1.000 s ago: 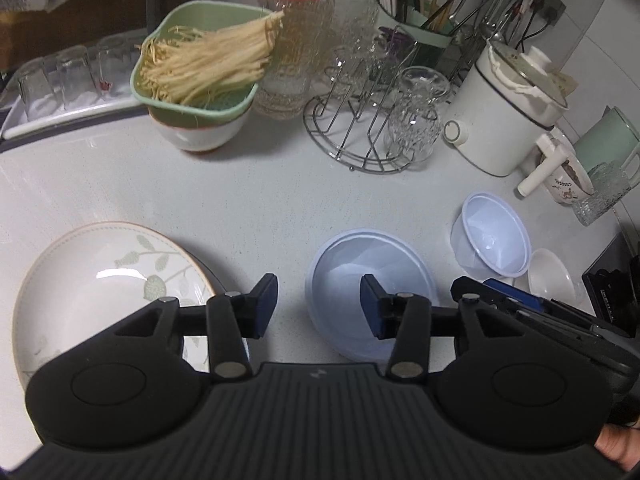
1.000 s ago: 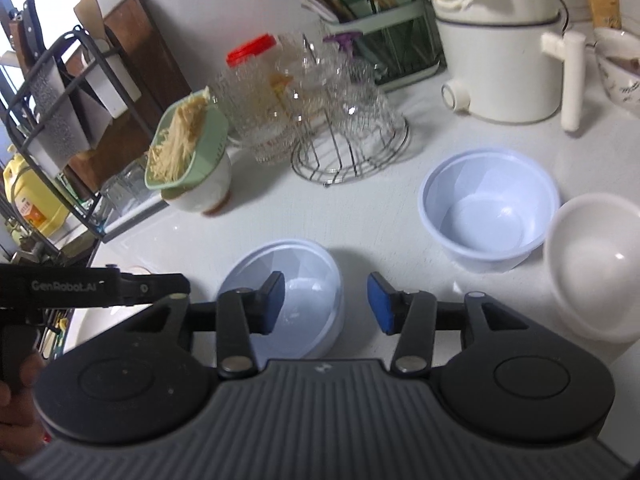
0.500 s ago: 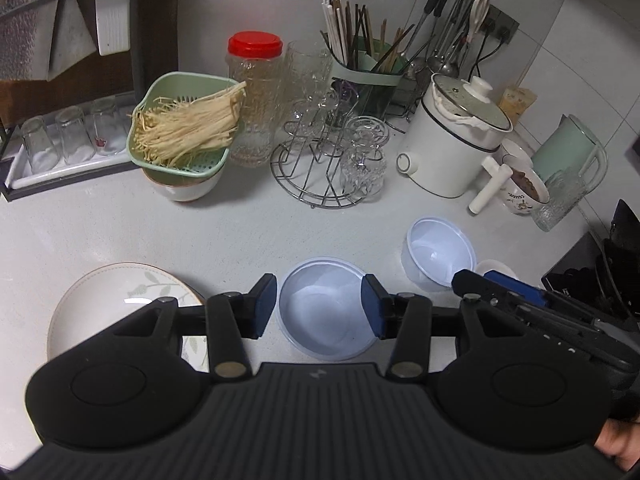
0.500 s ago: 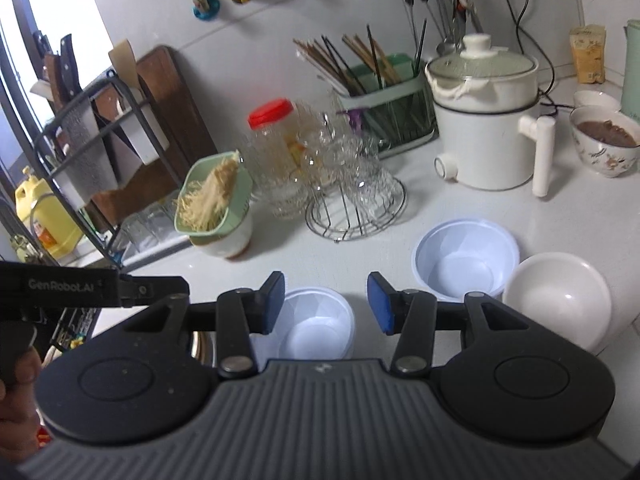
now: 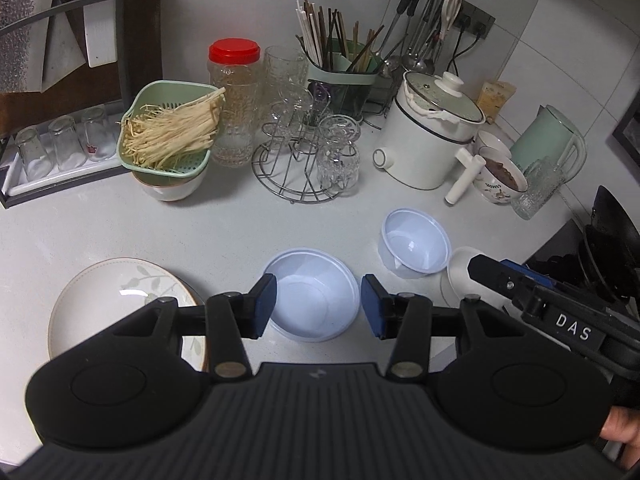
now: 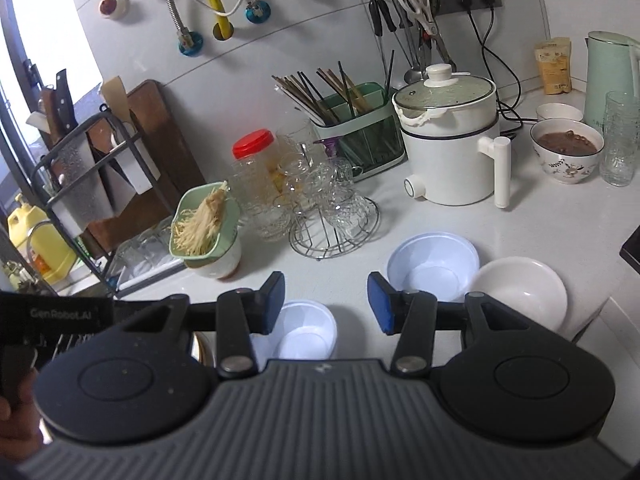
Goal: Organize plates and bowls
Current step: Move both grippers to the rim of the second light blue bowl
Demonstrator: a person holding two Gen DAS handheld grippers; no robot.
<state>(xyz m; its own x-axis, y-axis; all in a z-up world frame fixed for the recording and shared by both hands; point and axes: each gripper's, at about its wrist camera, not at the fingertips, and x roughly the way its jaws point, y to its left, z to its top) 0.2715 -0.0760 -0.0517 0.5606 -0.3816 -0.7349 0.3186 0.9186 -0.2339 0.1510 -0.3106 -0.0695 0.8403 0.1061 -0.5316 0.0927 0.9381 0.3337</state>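
Observation:
On the white counter lie a leaf-patterned plate [image 5: 108, 300], a pale blue plastic bowl [image 5: 316, 300], a second pale blue bowl [image 5: 414, 244] and a white bowl [image 5: 460, 276] partly hidden by the other gripper. My left gripper [image 5: 319, 305] hangs open above the nearer blue bowl, holding nothing. In the right wrist view my right gripper [image 6: 326, 302] is open and empty, high over the counter. Below it sits the nearer blue bowl [image 6: 308, 330]; the second blue bowl [image 6: 434, 264] and the white bowl [image 6: 520, 292] lie to its right.
A green colander of noodles [image 5: 172, 132] rests on a white bowl. Behind stand a red-lidded jar [image 5: 234, 100], a wire glass rack [image 5: 312, 160], a chopstick holder [image 5: 344, 80], a white electric pot [image 5: 432, 136], a bowl of brown food [image 6: 566, 150] and a green kettle [image 5: 548, 148].
Both grippers have risen and pulled back from the counter, so the bowls and plate look smaller and more of the back wall shows. Their jaws kept the same gap.

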